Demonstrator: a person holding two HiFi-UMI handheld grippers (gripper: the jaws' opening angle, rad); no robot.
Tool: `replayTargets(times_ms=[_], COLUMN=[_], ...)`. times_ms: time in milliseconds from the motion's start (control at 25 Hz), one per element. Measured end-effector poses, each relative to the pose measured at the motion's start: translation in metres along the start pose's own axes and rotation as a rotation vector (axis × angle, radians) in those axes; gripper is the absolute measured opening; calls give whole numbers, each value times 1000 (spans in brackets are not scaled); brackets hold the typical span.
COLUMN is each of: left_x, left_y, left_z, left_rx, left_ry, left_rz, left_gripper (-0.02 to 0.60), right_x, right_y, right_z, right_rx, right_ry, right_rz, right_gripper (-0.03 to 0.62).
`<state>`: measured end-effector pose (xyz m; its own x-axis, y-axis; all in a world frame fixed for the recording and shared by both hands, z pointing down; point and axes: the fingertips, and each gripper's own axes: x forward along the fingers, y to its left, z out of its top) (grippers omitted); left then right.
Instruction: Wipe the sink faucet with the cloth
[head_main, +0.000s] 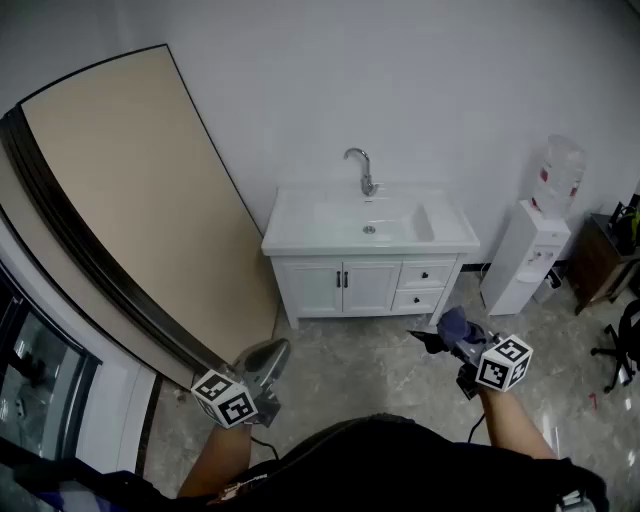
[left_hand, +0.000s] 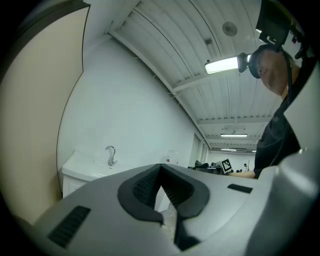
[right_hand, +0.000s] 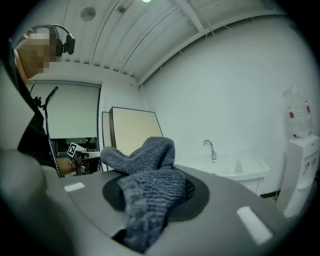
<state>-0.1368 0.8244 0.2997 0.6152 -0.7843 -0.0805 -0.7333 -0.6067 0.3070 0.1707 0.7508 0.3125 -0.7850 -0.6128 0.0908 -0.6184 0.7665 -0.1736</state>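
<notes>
1. Two tools are showing in the head view, both held level above the floor and well apart from the sink.
2. The right tool is pinching the cloth, a grey-blue knitted piece that is bunching up between the jaws and draping down over their front.
3. The left tool is keeping its jaws pressed together with nothing between them.
4. The faucet is standing upright at the back edge of the sink, against the wall; it is a shiny metal gooseneck curving over the basin.
5. The sink is sitting on a white vanity cabinet with two doors on its left and two drawers on its right.
6. A large beige board with a dark edge is leaning against the wall to the left of the cabinet, its lower corner reaching down near the left tool.
7. A white water dispenser is standing to the right of the cabinet, carrying a clear bottle on top.
8. Nothing is standing between the tools and the front of the cabinet.
9. The floor is showing glossy grey marbled tiles, and the wall behind the sink is plain white.
</notes>
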Motion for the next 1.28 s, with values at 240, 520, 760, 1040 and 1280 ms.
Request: replayTargets(times_ms=[240, 520, 760, 1040, 1280], left_x=[9, 21, 32, 49, 76], left_y=[0, -2, -2, -13, -34], left_z=[1, 2, 1, -5, -13], left_rx=[9, 5, 4, 1, 2], left_ry=[6, 11, 8, 14, 23], left_rz=[-1, -7, -11, -13, -17], left_gripper=[0, 0, 0, 0, 0], right_x=[0, -2, -4, -15, -40], right_y=[-8, -17, -27, -30, -51], right_z=[1, 2, 1, 6, 5], right_rx=[-9, -13, -2, 3, -14], right_ry=[1, 4, 4, -18, 1], right_rz=[0, -4, 3, 56, 67], right_gripper=[103, 103, 103, 109, 109])
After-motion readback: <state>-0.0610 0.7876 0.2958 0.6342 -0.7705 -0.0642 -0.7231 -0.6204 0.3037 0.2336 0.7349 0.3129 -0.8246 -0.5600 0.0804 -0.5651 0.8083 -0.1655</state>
